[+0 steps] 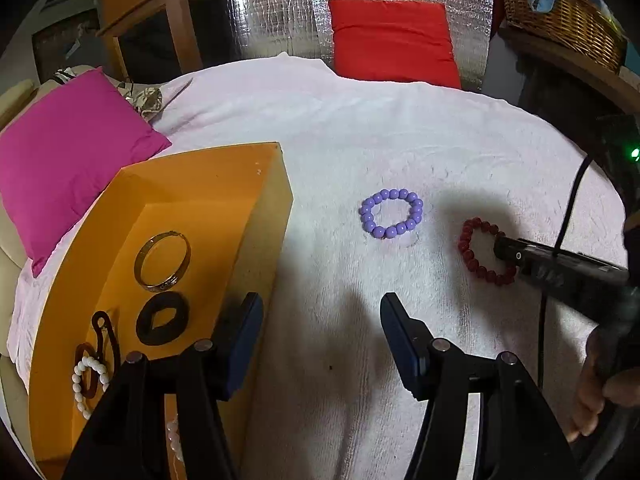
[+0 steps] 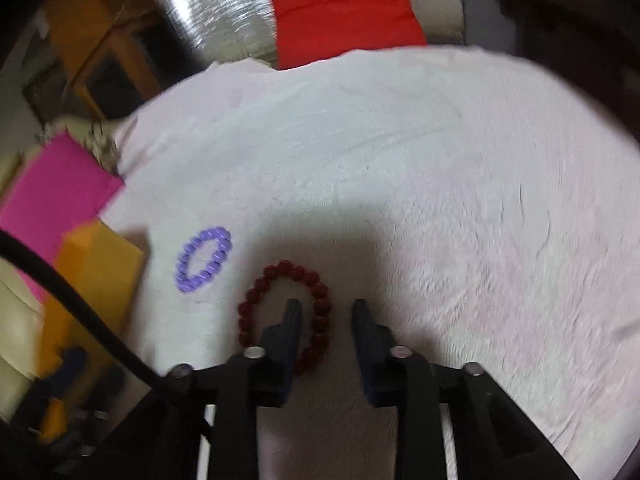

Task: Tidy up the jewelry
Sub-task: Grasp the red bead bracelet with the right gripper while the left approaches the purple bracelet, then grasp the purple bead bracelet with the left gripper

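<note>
A dark red bead bracelet point(image 2: 322, 300) point(image 1: 468, 252) lies on the white towel point(image 1: 360, 140). My right gripper point(image 2: 327, 312) is open over it. Its left finger stands inside the loop, and the loop's right side runs between the jaws with a gap on both sides. From the left wrist view, that gripper point(image 1: 504, 250) comes in from the right, its tip at the bracelet. A purple bead bracelet point(image 1: 391, 213) point(image 2: 204, 258) lies loose further left. My left gripper point(image 1: 320, 304) hangs open above bare towel, beside the orange box point(image 1: 240, 184).
The orange box holds a gold bangle point(image 1: 162, 262), a black ring point(image 1: 162, 324), a white bead bracelet point(image 1: 90, 384) and other pieces. A pink cushion point(image 1: 68, 168) lies left of it and a red cushion point(image 1: 392, 40) at the back. A wicker basket point(image 1: 560, 20) stands far right.
</note>
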The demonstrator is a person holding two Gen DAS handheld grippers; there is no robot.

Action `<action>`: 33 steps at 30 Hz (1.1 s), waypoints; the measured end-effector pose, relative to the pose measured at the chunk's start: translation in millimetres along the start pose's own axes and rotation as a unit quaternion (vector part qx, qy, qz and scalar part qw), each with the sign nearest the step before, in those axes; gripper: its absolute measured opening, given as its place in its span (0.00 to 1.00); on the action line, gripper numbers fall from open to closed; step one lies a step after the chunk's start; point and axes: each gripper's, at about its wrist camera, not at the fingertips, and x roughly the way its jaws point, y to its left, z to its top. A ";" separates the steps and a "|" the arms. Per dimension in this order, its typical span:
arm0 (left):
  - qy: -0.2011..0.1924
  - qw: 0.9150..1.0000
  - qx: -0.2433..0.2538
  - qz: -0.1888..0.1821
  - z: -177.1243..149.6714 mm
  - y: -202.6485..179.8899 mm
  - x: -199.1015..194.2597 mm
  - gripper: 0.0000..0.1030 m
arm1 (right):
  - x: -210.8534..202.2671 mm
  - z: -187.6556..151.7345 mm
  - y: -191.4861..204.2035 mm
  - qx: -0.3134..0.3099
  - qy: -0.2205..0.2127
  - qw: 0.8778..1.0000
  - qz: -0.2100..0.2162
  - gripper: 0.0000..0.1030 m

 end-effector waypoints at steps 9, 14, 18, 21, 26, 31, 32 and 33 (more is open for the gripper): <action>-0.009 1.000 0.000 -0.008 11.2 -9.2 15.3 0.60 | -2.1 -2.3 -0.2 -0.055 -0.021 0.998 -0.035 0.10; -0.025 0.999 0.002 -0.025 25.4 -22.8 28.2 0.60 | -5.2 2.9 -24.0 -0.021 0.001 1.000 -0.014 0.10; -0.002 0.998 -0.026 -0.056 34.5 -28.8 45.9 0.60 | -7.7 1.9 -30.5 -0.015 0.011 1.000 -0.006 0.10; 0.002 0.999 -0.026 -0.044 39.9 -34.9 59.1 0.60 | -8.7 1.0 -38.9 -0.005 0.019 1.000 0.009 0.10; 0.009 0.999 -0.027 -0.041 48.2 -40.0 78.9 0.60 | -9.9 -2.7 -48.0 0.007 0.023 0.999 0.024 0.10; -0.003 0.998 -0.022 -0.055 56.2 -43.8 83.7 0.60 | -10.5 -5.4 -53.9 0.017 0.024 0.999 0.035 0.10; -0.003 0.998 -0.019 -0.061 56.7 -45.2 84.5 0.60 | -9.8 -4.3 -52.9 0.019 0.024 0.999 0.035 0.10; -0.002 0.998 -0.017 -0.063 56.5 -46.0 85.0 0.60 | -9.8 -4.3 -52.7 0.019 0.025 0.999 0.035 0.10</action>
